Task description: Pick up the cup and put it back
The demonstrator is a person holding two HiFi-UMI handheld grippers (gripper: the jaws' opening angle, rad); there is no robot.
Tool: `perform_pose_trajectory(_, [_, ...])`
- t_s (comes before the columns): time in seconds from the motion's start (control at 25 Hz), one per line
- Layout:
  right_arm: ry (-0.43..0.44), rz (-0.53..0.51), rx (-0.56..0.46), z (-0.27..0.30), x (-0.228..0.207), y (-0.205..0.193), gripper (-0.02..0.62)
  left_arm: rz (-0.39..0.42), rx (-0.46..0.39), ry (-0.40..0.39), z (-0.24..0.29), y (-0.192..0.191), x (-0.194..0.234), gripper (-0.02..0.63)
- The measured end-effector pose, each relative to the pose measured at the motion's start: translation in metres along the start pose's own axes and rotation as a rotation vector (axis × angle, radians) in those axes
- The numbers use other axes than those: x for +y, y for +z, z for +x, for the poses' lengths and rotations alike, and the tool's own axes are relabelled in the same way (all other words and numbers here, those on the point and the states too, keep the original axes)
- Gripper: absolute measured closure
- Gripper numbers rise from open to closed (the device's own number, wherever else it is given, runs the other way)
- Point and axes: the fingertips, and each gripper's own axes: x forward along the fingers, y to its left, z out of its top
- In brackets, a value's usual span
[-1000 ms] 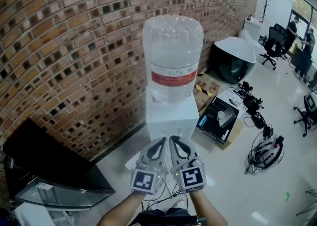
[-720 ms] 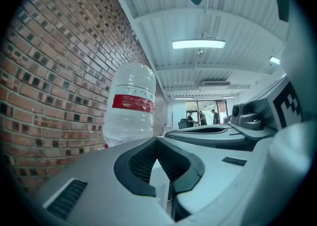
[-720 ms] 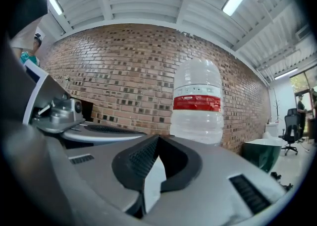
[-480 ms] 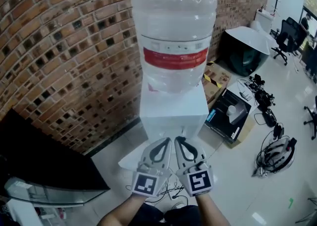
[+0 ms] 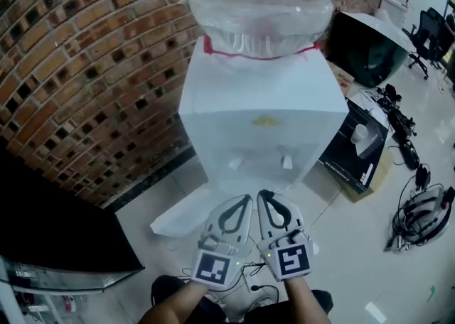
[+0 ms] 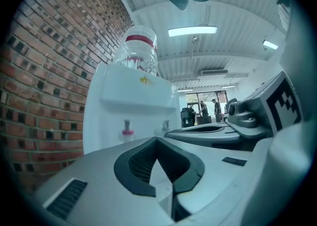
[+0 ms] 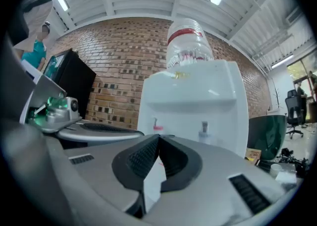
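I see no cup near the grippers in any view. A small white cup-like thing lies in a black box on the floor to the right, but I cannot tell what it is. A white water dispenser with a clear bottle stands right ahead. Its red tap and blue tap show just beyond the jaws. My left gripper and right gripper are held side by side, low in front of the dispenser. Both are shut with nothing between the pads.
A brick wall runs behind the dispenser. A black cabinet stands at the left. On the floor to the right are the black box, cables, a helmet and a dark round tub. A white panel lies at the dispenser's foot.
Both grippers have dropped together, still side by side and shut. The view has sunk and moved closer, so the dispenser's front now fills the middle and the bottle is cut off at the top.
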Motion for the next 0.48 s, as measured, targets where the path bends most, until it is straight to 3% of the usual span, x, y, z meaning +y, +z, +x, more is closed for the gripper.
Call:
perform_pose_trajectory(0.2, [-0.015, 0.004, -0.009, 0.009, 0.004, -0.080, 0.594, -0.013, 0.007, 0.010, -0.013, -0.087, 0.005, 0.614])
perform_pose_trajectory(0.48, [-0.025, 0.025, -0.013, 0.015, 0.013, -0.171, 0.594, -0.015, 0.017, 0.033, -0.025, -0.177, 0.012, 0.614])
